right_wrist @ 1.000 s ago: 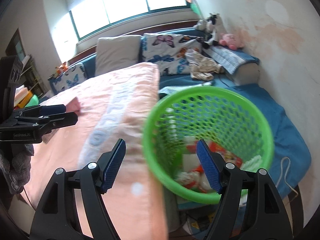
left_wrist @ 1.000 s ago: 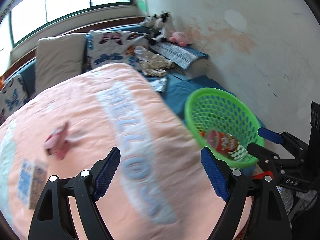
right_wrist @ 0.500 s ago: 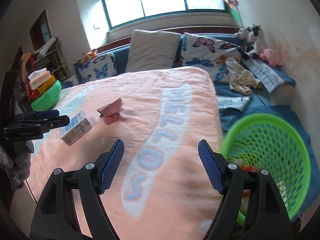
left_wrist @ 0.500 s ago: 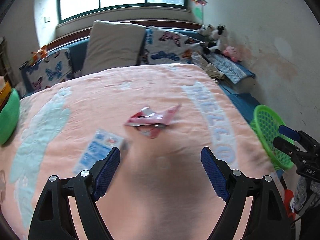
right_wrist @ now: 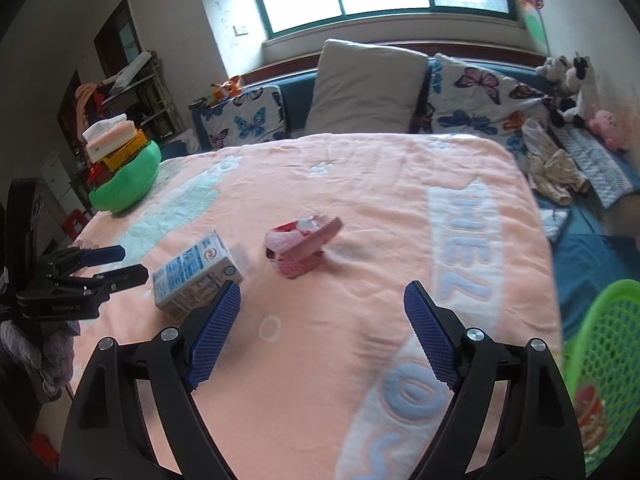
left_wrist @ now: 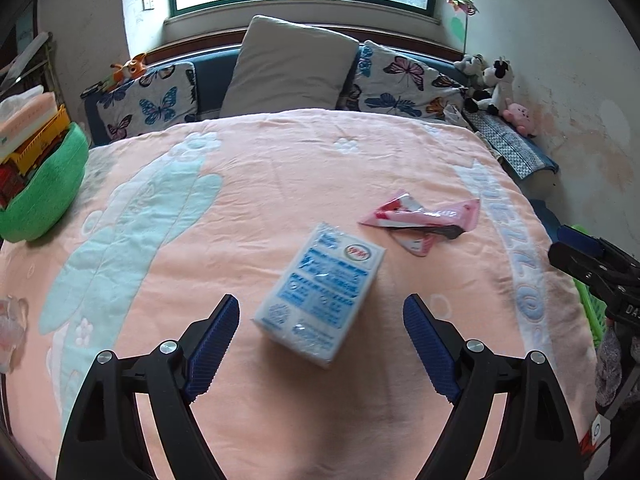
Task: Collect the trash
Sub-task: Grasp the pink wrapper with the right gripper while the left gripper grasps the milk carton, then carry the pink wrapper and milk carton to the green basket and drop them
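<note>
Hovering over the peach blanket [left_wrist: 280,168] on the bed, the left gripper [left_wrist: 322,344] is holding its fingers wide and empty, with the blue-and-white carton [left_wrist: 322,294] lying flat just ahead of them at frame centre. A crumpled pink wrapper [left_wrist: 424,220] is lying near it, toward the upper right. The right gripper [right_wrist: 322,334] is opening its fingers (nothing between them), while the green basket [right_wrist: 604,332] is sitting at the right edge of its view.

Carton [left_wrist: 320,296] now nearer; basket [right_wrist: 608,360] sidelined.
</note>
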The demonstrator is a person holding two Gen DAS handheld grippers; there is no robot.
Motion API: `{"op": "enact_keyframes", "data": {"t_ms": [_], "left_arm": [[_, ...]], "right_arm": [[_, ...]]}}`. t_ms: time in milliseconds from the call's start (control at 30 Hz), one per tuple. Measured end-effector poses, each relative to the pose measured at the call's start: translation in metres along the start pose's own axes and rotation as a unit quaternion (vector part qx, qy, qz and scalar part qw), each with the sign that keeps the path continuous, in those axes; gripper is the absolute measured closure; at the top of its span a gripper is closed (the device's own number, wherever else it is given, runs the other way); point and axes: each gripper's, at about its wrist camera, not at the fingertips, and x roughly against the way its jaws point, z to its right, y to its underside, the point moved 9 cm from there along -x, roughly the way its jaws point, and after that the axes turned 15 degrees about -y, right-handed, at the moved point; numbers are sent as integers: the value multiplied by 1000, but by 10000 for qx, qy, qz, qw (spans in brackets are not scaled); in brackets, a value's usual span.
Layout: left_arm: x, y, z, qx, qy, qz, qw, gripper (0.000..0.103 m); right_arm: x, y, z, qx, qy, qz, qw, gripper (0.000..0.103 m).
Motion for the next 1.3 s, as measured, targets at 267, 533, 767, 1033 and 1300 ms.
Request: {"op": "enact_keyframes", "data": {"t_ms": [267, 533, 767, 1033, 1300], "left_arm": [[-11, 6, -10, -71, 27, -75, 9999, 20], [-26, 6, -4, -221, 160, -133, 9995, 18], [-45, 3, 3, -390, 162, -227, 9989, 11], [-65, -2, 15, -512, 252, -372, 9977, 11], [-90, -2, 23, -522, 233, -579, 9967, 11]], "right_arm": [[-58, -7, -5, 355, -109, -314, 9988, 13], [-92, -13, 6, 895, -27, -631, 9940, 10], [-117, -16, 11, 1223, -7, -854, 9888, 12], [-120, -11, 8, 1321, 9, -929, 9869, 42], [-103, -6, 8, 1136, 20, -833, 9900, 48]]}}
